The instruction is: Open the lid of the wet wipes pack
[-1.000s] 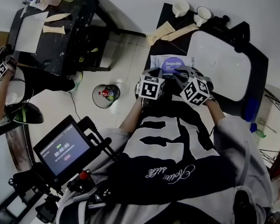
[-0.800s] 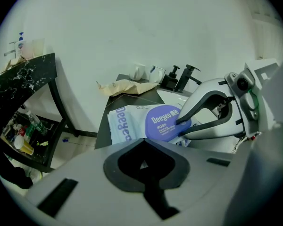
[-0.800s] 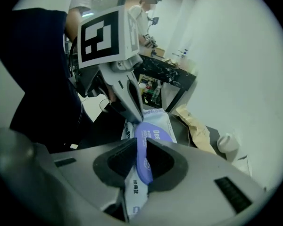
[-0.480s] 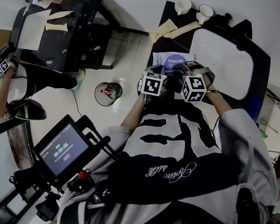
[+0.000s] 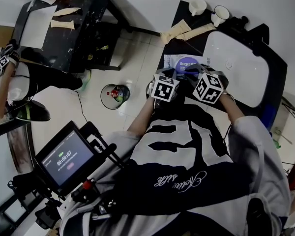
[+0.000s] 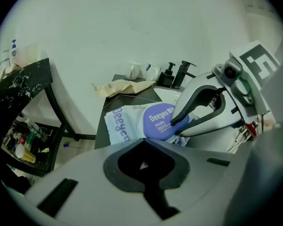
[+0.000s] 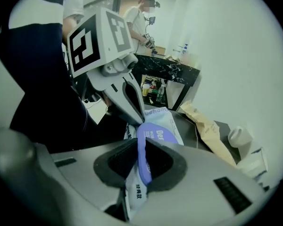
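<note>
The wet wipes pack [image 5: 172, 62], white with a round purple lid [image 5: 188, 63], lies on a black counter next to the sink. In the left gripper view the right gripper [image 6: 178, 125] is clamped on the near edge of the lid [image 6: 159, 120]. In the right gripper view that lid [image 7: 153, 133] stands on edge between the jaws of my right gripper [image 7: 140, 166], with white pack film hanging below. My left gripper [image 7: 139, 120] has its fingers together at the pack's near edge [image 7: 131, 128]. From the head view the marker cubes hide both grippers' tips.
A white sink [image 5: 236, 68] fills the counter to the right of the pack. Two white cups [image 5: 197, 6] and brown paper bags [image 5: 174, 31] lie at the counter's far end. A waste bin [image 5: 114, 93] stands on the floor. A black table [image 5: 64, 38] is at left.
Both grippers have moved a little farther onto the pack, and the right gripper's cube has shifted right and turned. The pack stays in place.
</note>
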Motion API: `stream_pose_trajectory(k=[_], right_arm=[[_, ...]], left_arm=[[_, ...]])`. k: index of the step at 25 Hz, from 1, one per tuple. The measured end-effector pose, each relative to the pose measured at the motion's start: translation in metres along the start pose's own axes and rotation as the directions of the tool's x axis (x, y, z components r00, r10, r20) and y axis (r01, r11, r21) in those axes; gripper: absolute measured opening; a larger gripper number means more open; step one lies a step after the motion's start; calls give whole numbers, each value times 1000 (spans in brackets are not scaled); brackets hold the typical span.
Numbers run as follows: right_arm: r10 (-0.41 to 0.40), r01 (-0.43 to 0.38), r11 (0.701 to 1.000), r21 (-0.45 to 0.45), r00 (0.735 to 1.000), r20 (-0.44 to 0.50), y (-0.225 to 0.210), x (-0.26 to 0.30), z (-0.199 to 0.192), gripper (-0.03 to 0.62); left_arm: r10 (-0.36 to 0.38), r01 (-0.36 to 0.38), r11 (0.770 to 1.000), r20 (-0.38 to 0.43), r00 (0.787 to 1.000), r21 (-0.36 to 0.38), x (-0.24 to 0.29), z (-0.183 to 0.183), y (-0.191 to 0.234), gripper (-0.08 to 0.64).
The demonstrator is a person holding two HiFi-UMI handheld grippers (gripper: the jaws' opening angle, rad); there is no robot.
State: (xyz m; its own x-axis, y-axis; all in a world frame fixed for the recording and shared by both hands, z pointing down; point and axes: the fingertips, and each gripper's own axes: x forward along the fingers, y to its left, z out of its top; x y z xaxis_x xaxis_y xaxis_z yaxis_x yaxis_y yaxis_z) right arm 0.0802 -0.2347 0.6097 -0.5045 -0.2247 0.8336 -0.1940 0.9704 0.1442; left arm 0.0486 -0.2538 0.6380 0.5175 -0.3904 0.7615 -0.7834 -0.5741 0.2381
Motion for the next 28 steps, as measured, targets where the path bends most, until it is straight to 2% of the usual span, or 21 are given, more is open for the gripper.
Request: stream_pose_trajectory(k=[4,8,11,14,18,22,28], right_arm=[[25,-32,992,119,998,60,-5,-4,3,52],[9,-45,973,228,987,158,-12,-16,14,54],[-24,-33,966,256,976,216,-23,-29,27,48],[-104,35,964,264,963,250,-45,-43,38,31],[-176,94,950,297,948,264,-80,-45,43,25],[-234,128,919,372,938,257,-114,-37,36,25],[-280,167,877,451,940,195,-147,-14,19,2]], left_arm=[[-4,4,1000,9,1000,6,0,1,0,-2],[-8,7,1000,14,1000,13,1,2,0,-2],[-7,7,1000,3,1000,9,-2,1,0,-2],[-11,11,1000,4,1000,6,-1,-1,-1,-2],[-10,10,1000,0,1000,2,-1,-1,0,-2],[-13,13,1000,-6,1000,2,1,0,-1,-2],[-13,13,1000,-5,1000,24,3,-2,-2,-2]])
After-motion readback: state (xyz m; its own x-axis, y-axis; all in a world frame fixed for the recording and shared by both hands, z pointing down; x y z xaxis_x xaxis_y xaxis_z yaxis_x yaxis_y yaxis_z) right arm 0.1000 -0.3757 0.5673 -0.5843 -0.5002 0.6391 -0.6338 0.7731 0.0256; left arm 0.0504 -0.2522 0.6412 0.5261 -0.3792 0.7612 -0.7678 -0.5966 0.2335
